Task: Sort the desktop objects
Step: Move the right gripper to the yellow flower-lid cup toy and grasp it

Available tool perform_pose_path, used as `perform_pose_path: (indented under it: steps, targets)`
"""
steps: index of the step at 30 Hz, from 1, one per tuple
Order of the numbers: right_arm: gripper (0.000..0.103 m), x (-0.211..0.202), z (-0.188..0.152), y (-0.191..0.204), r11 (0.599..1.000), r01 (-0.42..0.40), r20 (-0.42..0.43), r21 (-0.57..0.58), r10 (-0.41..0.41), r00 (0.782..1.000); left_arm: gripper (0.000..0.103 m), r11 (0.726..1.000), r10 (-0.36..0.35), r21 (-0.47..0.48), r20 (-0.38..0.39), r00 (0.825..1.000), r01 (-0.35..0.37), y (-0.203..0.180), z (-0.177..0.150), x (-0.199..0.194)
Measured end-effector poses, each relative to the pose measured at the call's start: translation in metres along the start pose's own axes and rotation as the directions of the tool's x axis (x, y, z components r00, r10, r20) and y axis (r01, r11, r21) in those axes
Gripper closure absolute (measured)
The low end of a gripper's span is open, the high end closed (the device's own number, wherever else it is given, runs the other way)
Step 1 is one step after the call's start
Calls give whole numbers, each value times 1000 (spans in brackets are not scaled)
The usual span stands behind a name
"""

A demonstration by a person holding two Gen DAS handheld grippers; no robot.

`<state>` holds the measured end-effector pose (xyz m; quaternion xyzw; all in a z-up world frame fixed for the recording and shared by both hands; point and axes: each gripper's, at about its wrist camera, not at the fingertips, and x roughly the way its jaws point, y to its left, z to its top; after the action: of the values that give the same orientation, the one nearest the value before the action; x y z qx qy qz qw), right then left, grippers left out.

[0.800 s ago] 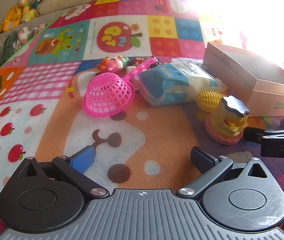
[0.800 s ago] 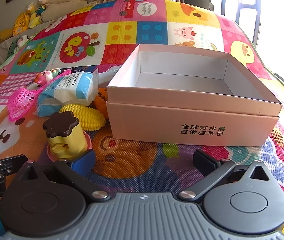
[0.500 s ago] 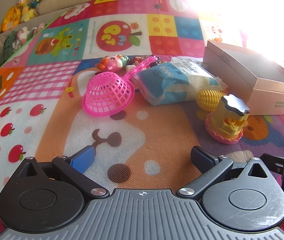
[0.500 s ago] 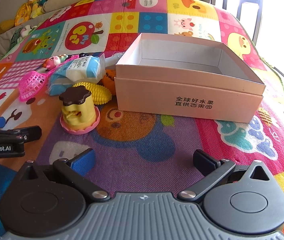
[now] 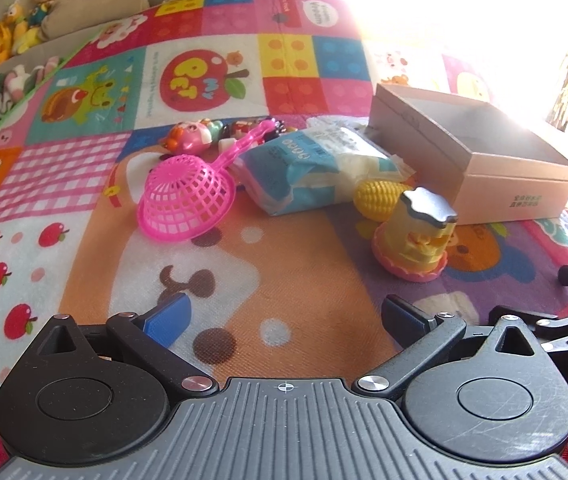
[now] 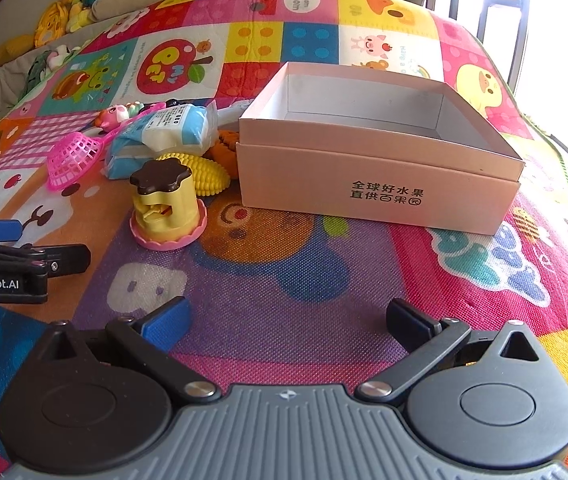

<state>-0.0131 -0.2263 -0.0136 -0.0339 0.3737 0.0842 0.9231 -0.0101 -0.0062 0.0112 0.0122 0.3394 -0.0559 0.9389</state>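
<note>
Pink cardboard forms the open box (image 6: 380, 176), which is set on the patchwork play mat (image 6: 284, 280) with nothing visible inside it, presumably so that the loose toys can be dropped in from above. Just left of the box, the things to be sorted are clustered: a yellow plastic toy with a dark flower-shaped cap on a pink scalloped base (image 6: 167, 204), a yellow toy corn cob (image 6: 203, 172) lying behind it, a blue and white soft packet (image 6: 163, 136), a pink plastic mesh scoop (image 6: 73, 158) and a small pink pig figure (image 6: 113, 116).

Neither hand-held gripper has hold of anything. The right hand-held gripper (image 6: 286, 320) is held low over the purple part of the mat with its jaws spread wide, in front of the box and right of the capped toy. The left hand-held gripper (image 5: 284, 318) is likewise fully open, and is aimed at the bare orange patch before the scoop. Both are judged to be poised for a first pick, the capped toy being nearest.

An orange ridged object (image 6: 225, 146) wedged against the box wall is shown only by the right wrist view. The scoop's long handle, laid over further small figures, is revealed by the left wrist view, where glare whitens the far side beyond the box.
</note>
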Motion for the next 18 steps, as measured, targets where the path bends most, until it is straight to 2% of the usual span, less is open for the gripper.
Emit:
perform_pose_path:
  steps: [4,7,9,13,18]
  targets:
    - [0,0,0,0,1000,0,4,-3,0,1000,0,998,-44,43,74,996,41,-20,8,-10]
    - [0,-2,-2,-1,1000,-18,10,-11,18,1000,0,994,-86,69,84,993,80,-34,17,-8]
    - [0,-4,-3,1,999,-35,13,-24,35,999,0,994,-85,73,88,993,78,-40,20,-7]
    - [0,-7,-3,4,996,-75,29,-54,77,997,0,999,-16,40,116,993,12,-30,21,-11]
    - [0,-14,7,16,986,-90,101,-143,104,989,0,992,94,-99,109,990,-83,16,24,-14]
